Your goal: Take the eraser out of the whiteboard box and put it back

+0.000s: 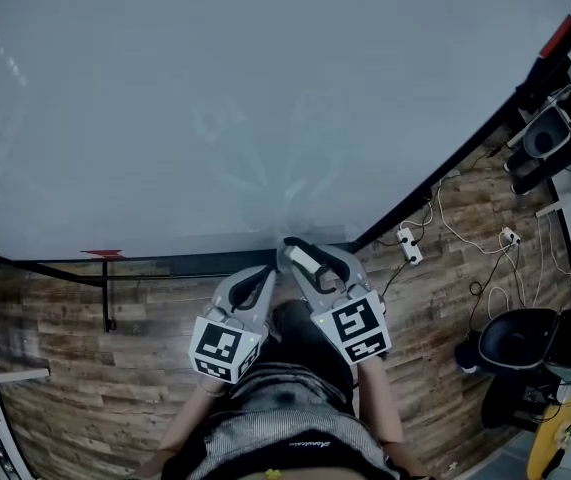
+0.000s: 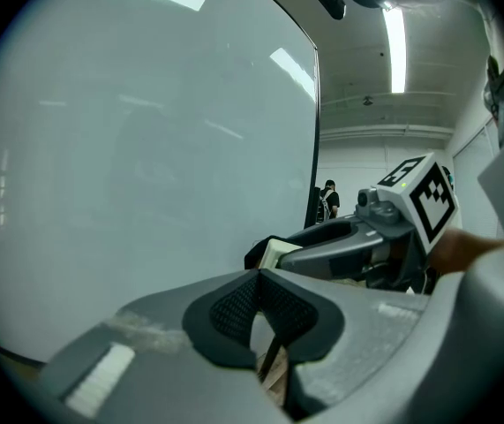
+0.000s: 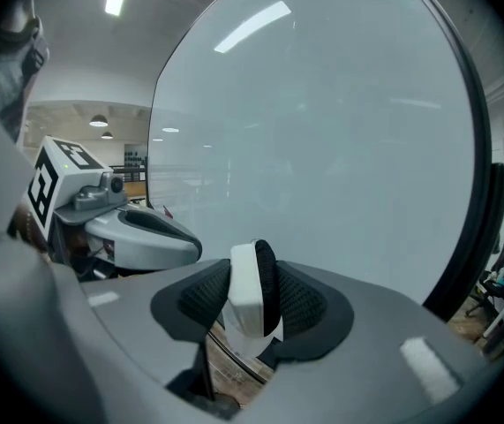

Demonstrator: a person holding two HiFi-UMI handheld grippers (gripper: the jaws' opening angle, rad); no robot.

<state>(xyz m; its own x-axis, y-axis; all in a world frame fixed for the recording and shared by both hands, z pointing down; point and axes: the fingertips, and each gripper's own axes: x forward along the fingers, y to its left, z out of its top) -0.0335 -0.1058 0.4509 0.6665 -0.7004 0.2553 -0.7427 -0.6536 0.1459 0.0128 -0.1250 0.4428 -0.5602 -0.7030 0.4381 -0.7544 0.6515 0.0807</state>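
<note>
Clamping the eraser, the right tool hangs before the whiteboard; left tool closed, empty. Removal looks done; next, lower it into the box, unseen here.

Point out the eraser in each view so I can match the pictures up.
Head view: low centre, the eraser clamped in the right hand-held gripper, just below the bottom edge of the whiteboard.
Left gripper view: right of centre, a pale block at that gripper's tip.
Right gripper view: bottom centre, upright between the jaws.
Shared landmark: the whiteboard, behind it in all three.
</note>
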